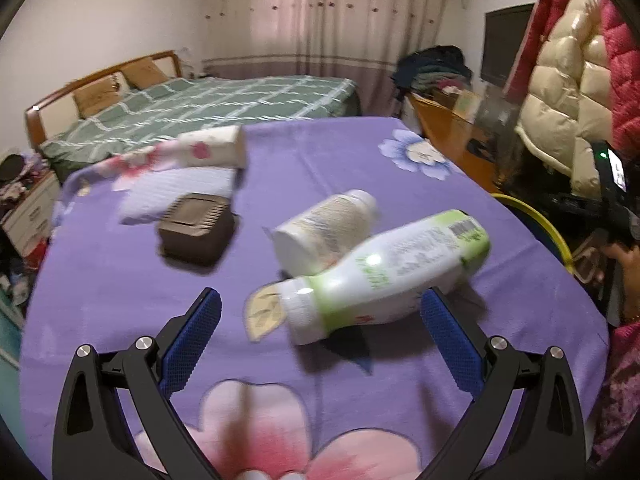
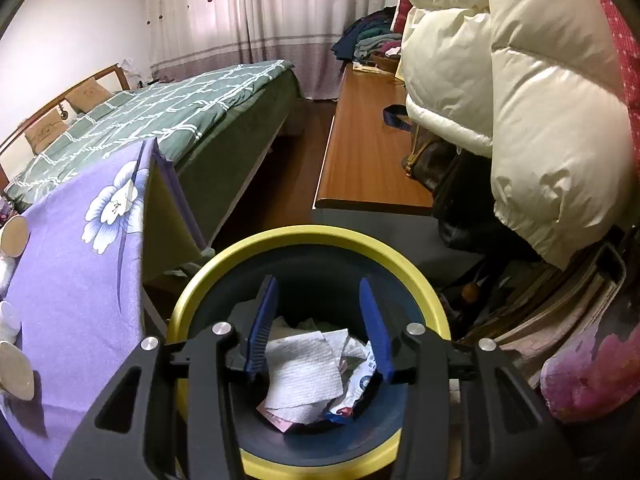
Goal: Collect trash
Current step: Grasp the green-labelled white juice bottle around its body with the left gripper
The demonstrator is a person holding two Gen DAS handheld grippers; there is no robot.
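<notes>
In the left wrist view a white and green plastic bottle [image 1: 384, 272] lies on its side on the purple flowered cloth, its neck toward me. A smaller white bottle [image 1: 324, 228] lies just behind it, touching it. My left gripper [image 1: 320, 308] is open wide, with the green bottle's neck end between its blue fingers, untouched. In the right wrist view my right gripper [image 2: 318, 292] is open and empty, above a dark blue bin with a yellow rim [image 2: 312, 236]. Crumpled paper tissue [image 2: 304, 376] and a wrapper [image 2: 360, 384] lie in the bin.
A brown ribbed box [image 1: 196, 228], a white tissue [image 1: 176, 192] and a flowered paper cup [image 1: 212, 148] on its side lie farther back on the cloth. A green bed [image 1: 208, 108], a wooden bench [image 2: 360, 152] and hanging puffy coats [image 2: 520, 100] surround the table. The bin's rim [image 1: 540, 220] shows beside the table's right edge.
</notes>
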